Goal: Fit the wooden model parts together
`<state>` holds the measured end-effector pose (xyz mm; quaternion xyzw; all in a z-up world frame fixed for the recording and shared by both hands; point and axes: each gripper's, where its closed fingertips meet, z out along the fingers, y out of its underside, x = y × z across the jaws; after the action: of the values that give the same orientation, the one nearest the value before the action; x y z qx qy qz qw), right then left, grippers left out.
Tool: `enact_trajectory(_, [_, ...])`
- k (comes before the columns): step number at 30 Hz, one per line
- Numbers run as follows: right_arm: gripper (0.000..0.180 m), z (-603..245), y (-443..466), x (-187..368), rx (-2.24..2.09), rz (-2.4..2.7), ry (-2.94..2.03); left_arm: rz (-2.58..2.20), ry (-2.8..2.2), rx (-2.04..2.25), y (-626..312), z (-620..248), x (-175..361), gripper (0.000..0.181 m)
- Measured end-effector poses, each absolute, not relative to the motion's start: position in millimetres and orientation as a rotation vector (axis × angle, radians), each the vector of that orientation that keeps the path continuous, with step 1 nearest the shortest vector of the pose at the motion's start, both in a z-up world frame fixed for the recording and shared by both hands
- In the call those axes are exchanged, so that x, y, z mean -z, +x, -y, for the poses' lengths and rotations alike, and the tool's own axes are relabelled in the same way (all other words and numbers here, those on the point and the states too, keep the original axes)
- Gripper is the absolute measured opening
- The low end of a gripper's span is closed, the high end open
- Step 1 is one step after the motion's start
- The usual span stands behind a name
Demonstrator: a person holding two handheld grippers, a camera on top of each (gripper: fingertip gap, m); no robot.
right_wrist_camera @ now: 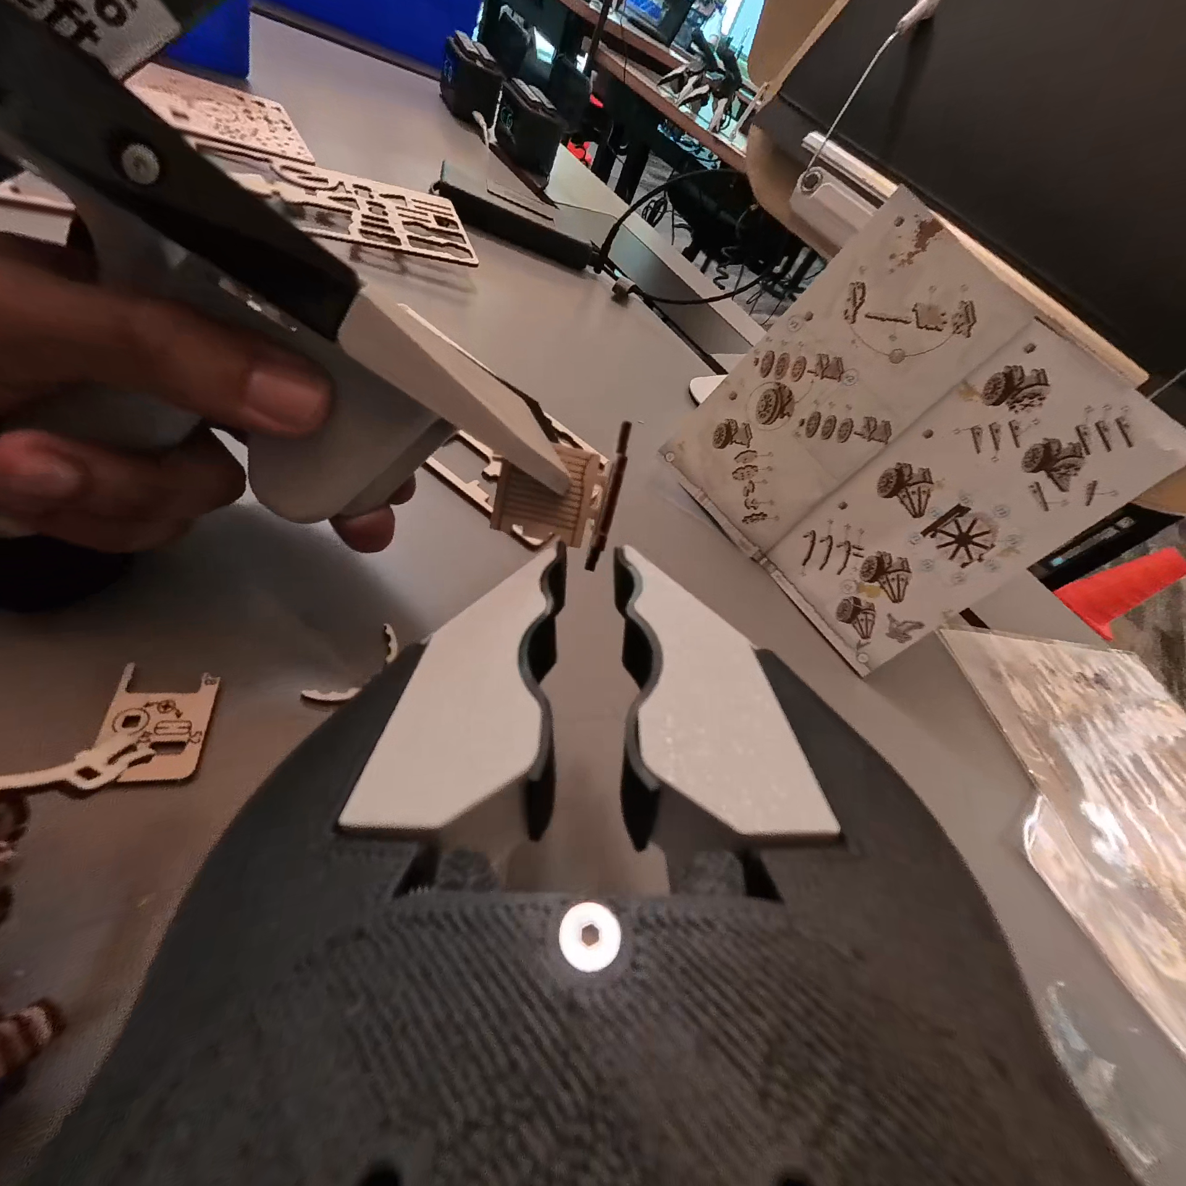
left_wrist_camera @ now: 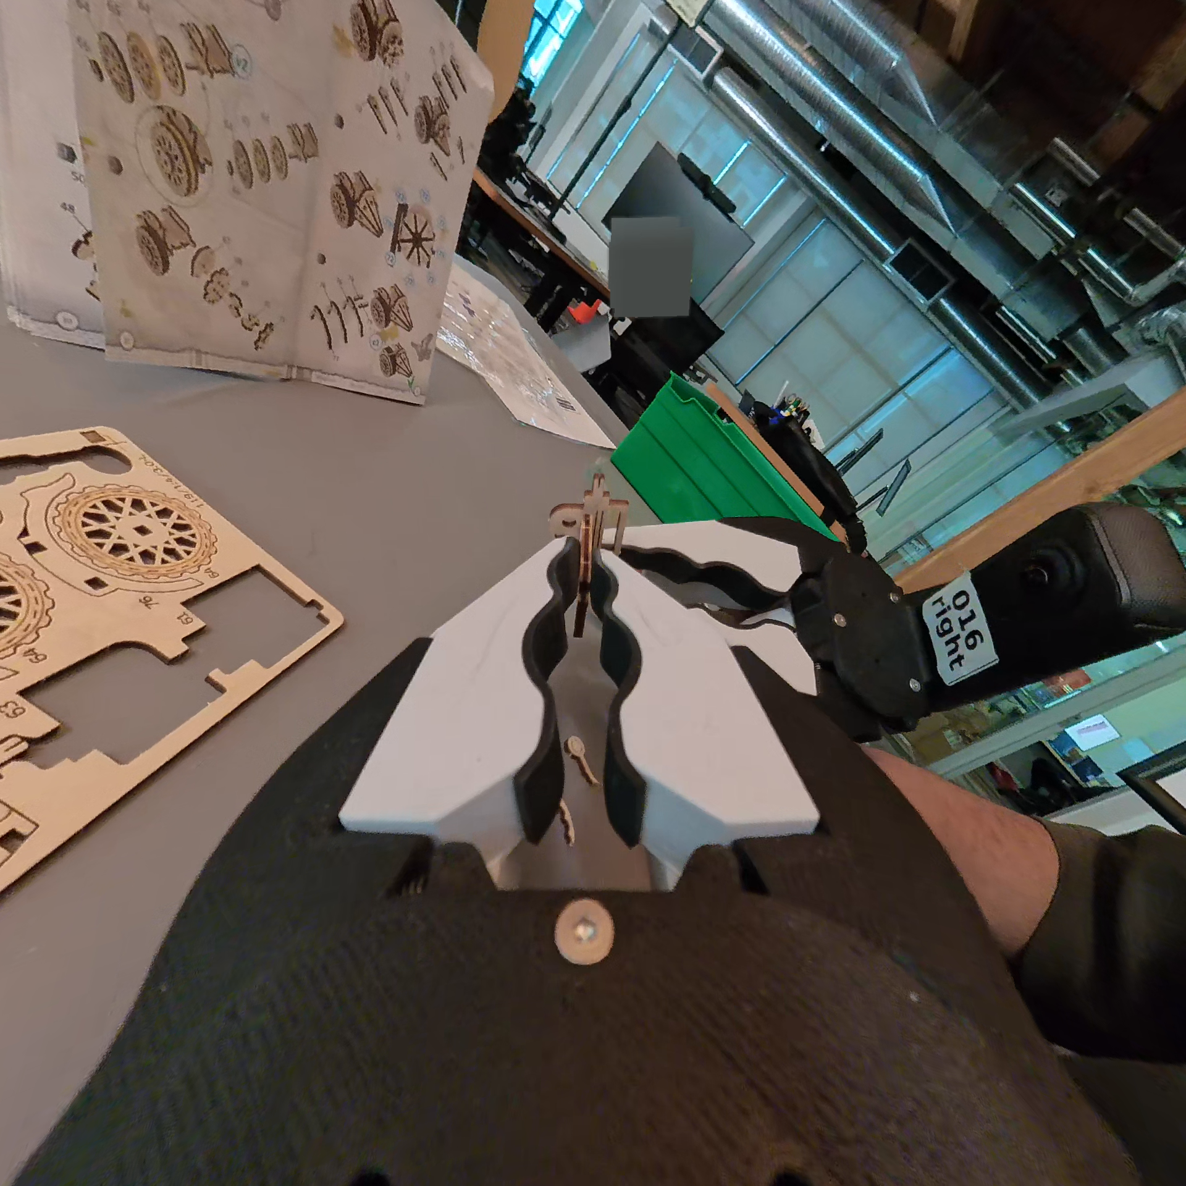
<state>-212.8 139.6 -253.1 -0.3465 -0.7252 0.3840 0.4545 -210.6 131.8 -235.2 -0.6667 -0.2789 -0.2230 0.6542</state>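
My left gripper (left_wrist_camera: 585, 553) is shut on a small wooden model assembly (left_wrist_camera: 593, 520), which sticks up past its tips. In the right wrist view the left gripper (right_wrist_camera: 568, 478) comes in from the left, held by a hand, and pinches the ribbed wooden assembly (right_wrist_camera: 558, 497). A thin dark disc part (right_wrist_camera: 610, 488) stands edge-on at its front. My right gripper (right_wrist_camera: 590, 555) is open, and the disc's lower end hangs just at the gap between its tips, touching neither finger. The right gripper also shows in the left wrist view (left_wrist_camera: 635, 552), beside the assembly.
A cut wooden parts sheet (left_wrist_camera: 128, 577) lies left on the grey table (left_wrist_camera: 385, 488). More sheets (right_wrist_camera: 385, 218) lie farther back. An instruction sheet (right_wrist_camera: 930, 449) stands propped up. Loose small wooden pieces (right_wrist_camera: 160, 725) lie at the left, a plastic bag (right_wrist_camera: 1091, 770) at the right, and a green bin (left_wrist_camera: 693, 455) beyond the table edge. My left and right fingertips are right by each other.
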Motion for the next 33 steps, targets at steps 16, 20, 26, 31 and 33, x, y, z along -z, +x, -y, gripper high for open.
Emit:
enact_trajectory(16, [0.002,-135.1,-210.9,248.5,-1.018,1.772,-0.892,0.614,-1.549,0.552,-202.2,-135.3,238.8,0.002])
enact_trajectory(20, [0.002,-135.9,-211.4,249.8,-1.030,1.778,-0.928,0.631,-1.562,0.559,-202.7,-136.4,241.7,0.001])
enact_trajectory(26, [0.002,-140.9,-214.8,254.8,-1.060,1.792,-1.037,0.671,-1.599,0.586,-203.0,-138.1,248.6,0.002])
enact_trajectory(31, [0.003,-138.9,-213.8,254.1,-1.071,1.804,-1.011,0.667,-1.585,0.605,-202.8,-136.8,247.1,0.001])
enact_trajectory(33, [0.003,-138.3,-213.0,254.2,-1.059,1.821,-0.957,0.670,-1.583,0.593,-203.1,-136.3,247.2,0.001])
